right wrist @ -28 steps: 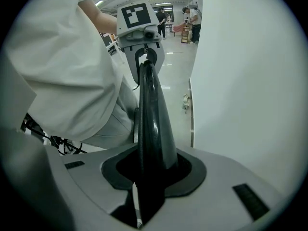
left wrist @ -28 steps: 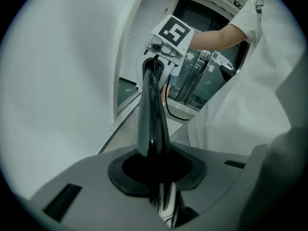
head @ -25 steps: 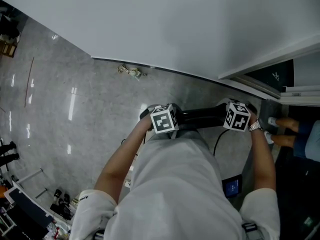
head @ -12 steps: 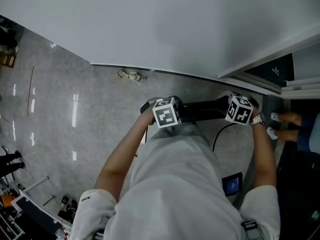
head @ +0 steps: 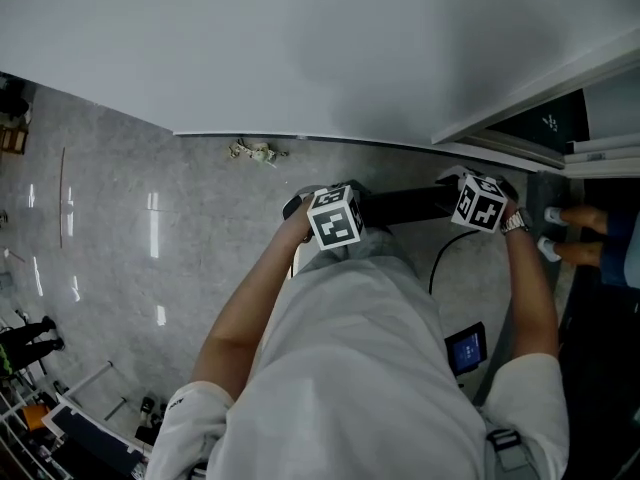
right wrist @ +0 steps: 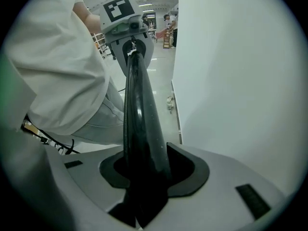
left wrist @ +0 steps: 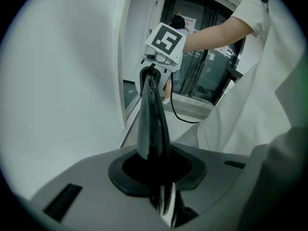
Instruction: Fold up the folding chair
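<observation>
The folding chair (head: 405,206) shows as a black bar between my two hands, close to the white wall. My left gripper (head: 322,213) is shut on its left end; in the left gripper view the glossy black edge (left wrist: 151,124) runs from between the jaws (left wrist: 161,196) to the right gripper (left wrist: 163,44). My right gripper (head: 478,203) is at the bar's right end. Its jaws have just been opening, and the black edge (right wrist: 137,124) still lies between them (right wrist: 142,201). The pads look slack on it. The left gripper (right wrist: 127,28) shows at the far end.
A white wall (head: 300,48) stands just ahead, over a grey polished floor (head: 150,218) with a small scrap (head: 252,152) at the wall's foot. A black cable (head: 440,268) and a small screen (head: 466,350) lie near my feet. Another person's feet (head: 575,233) stand at the right by glass doors (left wrist: 207,66).
Both grippers and the black chair bar have shifted up the head view, closer to the wall. The left grip on the bar looks the same.
</observation>
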Demonstrator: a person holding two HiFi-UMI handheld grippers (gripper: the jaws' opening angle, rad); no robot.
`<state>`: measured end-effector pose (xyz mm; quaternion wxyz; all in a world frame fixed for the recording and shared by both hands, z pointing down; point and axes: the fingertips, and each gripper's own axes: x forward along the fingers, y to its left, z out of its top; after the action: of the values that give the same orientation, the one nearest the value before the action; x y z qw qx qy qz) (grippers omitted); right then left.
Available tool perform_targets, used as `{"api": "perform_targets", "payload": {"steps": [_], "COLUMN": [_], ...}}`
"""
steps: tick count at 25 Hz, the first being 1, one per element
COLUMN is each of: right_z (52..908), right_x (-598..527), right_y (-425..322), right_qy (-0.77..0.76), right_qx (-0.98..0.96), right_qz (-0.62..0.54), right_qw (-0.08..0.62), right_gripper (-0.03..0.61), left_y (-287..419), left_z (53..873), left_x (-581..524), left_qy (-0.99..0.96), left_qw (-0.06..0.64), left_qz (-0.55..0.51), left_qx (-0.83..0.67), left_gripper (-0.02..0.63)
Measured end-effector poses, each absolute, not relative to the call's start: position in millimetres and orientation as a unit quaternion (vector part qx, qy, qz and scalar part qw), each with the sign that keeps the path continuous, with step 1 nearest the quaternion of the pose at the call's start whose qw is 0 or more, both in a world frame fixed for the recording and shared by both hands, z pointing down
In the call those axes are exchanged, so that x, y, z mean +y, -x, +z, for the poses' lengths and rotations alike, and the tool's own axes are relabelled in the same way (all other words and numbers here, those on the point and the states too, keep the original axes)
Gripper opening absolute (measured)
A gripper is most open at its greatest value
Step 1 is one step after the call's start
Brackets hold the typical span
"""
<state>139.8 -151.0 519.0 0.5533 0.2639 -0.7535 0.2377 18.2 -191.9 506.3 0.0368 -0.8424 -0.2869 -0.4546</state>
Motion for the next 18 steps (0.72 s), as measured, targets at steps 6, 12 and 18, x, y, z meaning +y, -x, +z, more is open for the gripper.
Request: {"api": "perform_targets", "payload": {"steps": [6, 12, 18], "right_z": [530.4, 523.2, 503.6], "right_x": [-185.5, -210.8, -215.2], "right_y": [-158.6, -166.4, -184.3], "right_qy": [-0.267, -0.281, -0.312], "right_qx": [-0.757, -0.755, -0.748], "right_qz": [0.222, 0.187, 0.171], "right_qw": [0.553, 0.562, 0.56], "right_gripper": [0.16, 0.16, 0.16], "left_y": [-36.1, -47.3, -68.9], "left_z": [519.3, 515.4, 516.4], "left_x": [-226.3, -255.7, -268.4], "left_qy": [0.839, 0.841, 0.841], "left_qw": [0.026, 0.042, 0.065], "left_qz": [-0.462, -0.465, -0.459], "left_qx": [-0.286, -0.271, -0.279], "left_gripper": [0.081, 0.081, 0.083]}}
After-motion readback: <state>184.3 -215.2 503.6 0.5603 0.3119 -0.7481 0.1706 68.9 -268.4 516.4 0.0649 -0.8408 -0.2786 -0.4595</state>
